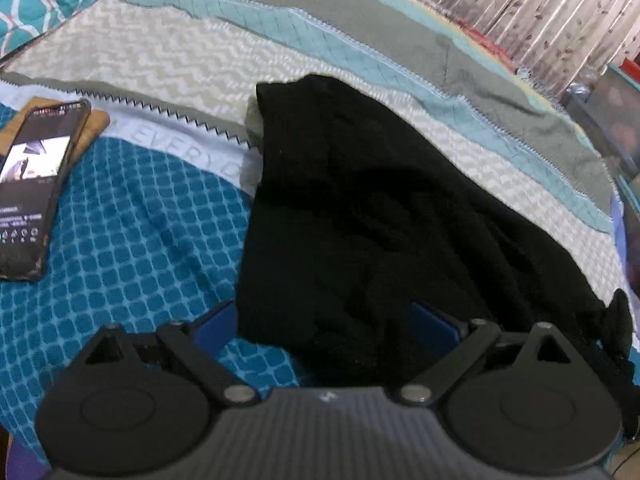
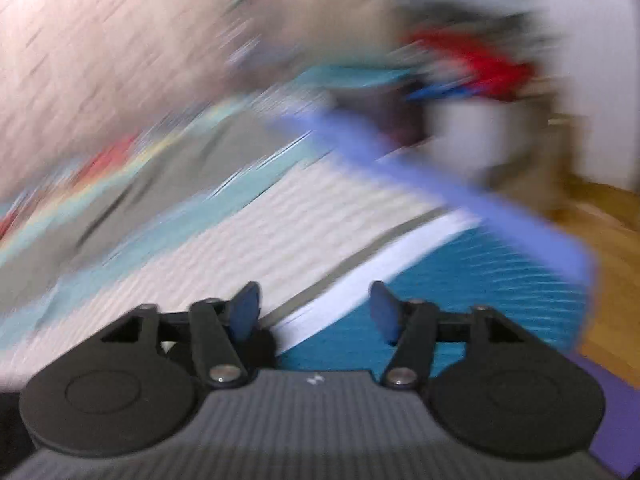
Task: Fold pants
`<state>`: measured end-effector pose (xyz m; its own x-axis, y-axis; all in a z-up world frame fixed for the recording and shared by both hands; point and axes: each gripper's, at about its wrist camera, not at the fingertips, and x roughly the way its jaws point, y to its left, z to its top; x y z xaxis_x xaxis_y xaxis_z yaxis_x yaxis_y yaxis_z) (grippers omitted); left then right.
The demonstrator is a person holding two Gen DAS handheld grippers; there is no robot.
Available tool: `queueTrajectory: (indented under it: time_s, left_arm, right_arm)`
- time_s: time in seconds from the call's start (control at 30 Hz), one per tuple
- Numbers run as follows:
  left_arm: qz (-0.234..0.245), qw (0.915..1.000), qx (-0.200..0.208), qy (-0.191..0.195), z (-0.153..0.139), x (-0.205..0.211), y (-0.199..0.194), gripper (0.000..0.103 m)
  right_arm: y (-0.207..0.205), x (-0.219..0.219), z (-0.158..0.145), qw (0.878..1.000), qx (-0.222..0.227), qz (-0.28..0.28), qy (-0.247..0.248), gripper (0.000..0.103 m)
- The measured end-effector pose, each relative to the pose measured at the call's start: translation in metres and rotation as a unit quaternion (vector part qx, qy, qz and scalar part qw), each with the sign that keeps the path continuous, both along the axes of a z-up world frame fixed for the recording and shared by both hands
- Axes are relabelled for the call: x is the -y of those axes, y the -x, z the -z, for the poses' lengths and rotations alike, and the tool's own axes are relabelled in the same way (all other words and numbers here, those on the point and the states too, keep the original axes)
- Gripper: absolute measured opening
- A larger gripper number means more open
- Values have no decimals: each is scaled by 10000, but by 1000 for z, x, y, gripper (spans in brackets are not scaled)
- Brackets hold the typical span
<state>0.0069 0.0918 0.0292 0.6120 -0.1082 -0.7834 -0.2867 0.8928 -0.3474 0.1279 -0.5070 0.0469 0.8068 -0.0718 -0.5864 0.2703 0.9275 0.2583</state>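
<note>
Left wrist view: looks down along the gripper onto a bed.
Left gripper point(image 1: 324, 322): jaws spread wide, blue pads far apart; the near edge of the black cloth lies in the gap between them, and no pad is seen pressing on it.
Black pants point(image 1: 380, 208): a dark bundle lying on the bed, reaching from the gripper's mouth up and away toward the middle of the view; folds are hard to read in the black.
Bedspread point(image 1: 132, 240): teal patch with a small rounded-square pattern under the left finger, a white band with partly readable letters beyond it, then a cream zigzag panel, a light teal quilted strip and grey cloth.
Phone point(image 1: 36, 188): in a dark case, screen lit, resting on a tan flat thing at the left edge, well apart from the pants.
Curtain point(image 1: 540, 4): pale with small leaf prints, at the top right behind the bed.

Right wrist view: heavily motion-blurred.
Right gripper point(image 2: 314, 314): jaws apart at a moderate width, nothing between the blue pads.
Bedspread under it: the same teal, white and cream panels, smeared.
Bed edge: a blurred violet-blue strip point(image 2: 440, 184) runs diagonally along it.
Floor point(image 2: 608, 232): wood-coloured, at the right.
Pants in this view: I cannot make them out for sure.
</note>
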Motion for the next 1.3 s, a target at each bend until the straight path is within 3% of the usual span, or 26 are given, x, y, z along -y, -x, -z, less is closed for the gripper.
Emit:
queueTrajectory:
  time_s: [0.07,0.13,0.17,0.2,0.23,0.27,0.3,0.37,0.43,0.5,0.6,0.63,0.67,0.7,0.73,0.77,0.8,0.87,1.0,1.17,1.23,1.3]
  left_arm:
    - [-13,10000,-93,0,4,0,-2,95]
    - [-36,9999,-128,8,5,-3,-1,95]
    - [-64,9999,-139,8,5,-5,-1,95]
    - [-111,9998,-150,-6,5,-7,0,95]
    - [-154,9998,-157,-18,4,-11,1,95]
    - [-188,9997,-155,-23,3,-13,1,95]
    - [-231,9996,-143,-33,2,-16,2,95]
    - [-326,9994,-98,-87,-1,-21,1,95]
    - [-422,9990,-19,-169,-7,-26,-1,95]
    - [-490,9984,67,-282,-13,-31,-6,95]
    - [-522,9972,164,-510,-21,-39,-21,95]
    - [-524,9966,181,-601,-24,-42,-30,95]
    - [-519,9961,203,-680,-26,-43,-38,95]
    - [-499,9955,232,-772,-30,-45,-49,95]
    - [-475,9950,257,-845,-33,-46,-56,95]
    - [-433,9943,300,-930,-36,-47,-66,96]
    - [-381,9935,350,-1015,-40,-46,-76,96]
    - [-263,9915,425,-1199,-44,-44,-98,98]
    - [-75,9876,318,-1539,-36,-36,-148,100]
    - [70,9875,-131,-1570,-1,-24,-195,99]
    - [219,9860,-209,-1640,12,-13,-202,83]
    - [316,9841,-250,-1729,19,-3,-205,79]
  right_arm:
    - [-31,-24,19,9962,-489,-712,88,80]
    - [-59,-37,39,9902,-963,-983,250,85]
    - [-77,-38,55,9857,-1308,-1048,162,81]
    - [-89,-34,67,9826,-1527,-1056,-27,46]
    - [-94,-34,75,9811,-1585,-1089,-203,24]
    - [-104,-33,75,9809,-1565,-1126,-251,17]
    - [-111,-34,67,9844,-1400,-1061,-83,17]
    - [-119,-37,34,9929,-683,-823,519,16]
    - [-125,-25,-8,9960,316,-552,625,17]
    - [-116,-12,-45,9850,1492,-518,696,17]
    - [-101,-10,-64,9645,2111,-600,1466,21]
    - [-96,-4,-58,9625,2084,-603,1631,26]
    - [-95,3,-46,9653,1895,-581,1700,48]
    - [-96,10,-33,9701,1570,-432,1801,80]
    - [-99,18,-14,9751,982,-155,1981,88]
    - [-102,26,9,9763,278,37,2145,83]
    - [-104,36,28,9749,-373,152,2189,72]
    - [-95,59,54,9751,-1069,483,1884,66]
    - [-69,98,53,9888,-842,1060,623,66]
    - [-86,67,28,9971,-336,652,-186,66]
    - [-106,46,29,9983,-315,400,-291,66]
    - [-128,31,32,9985,-407,194,-315,66]
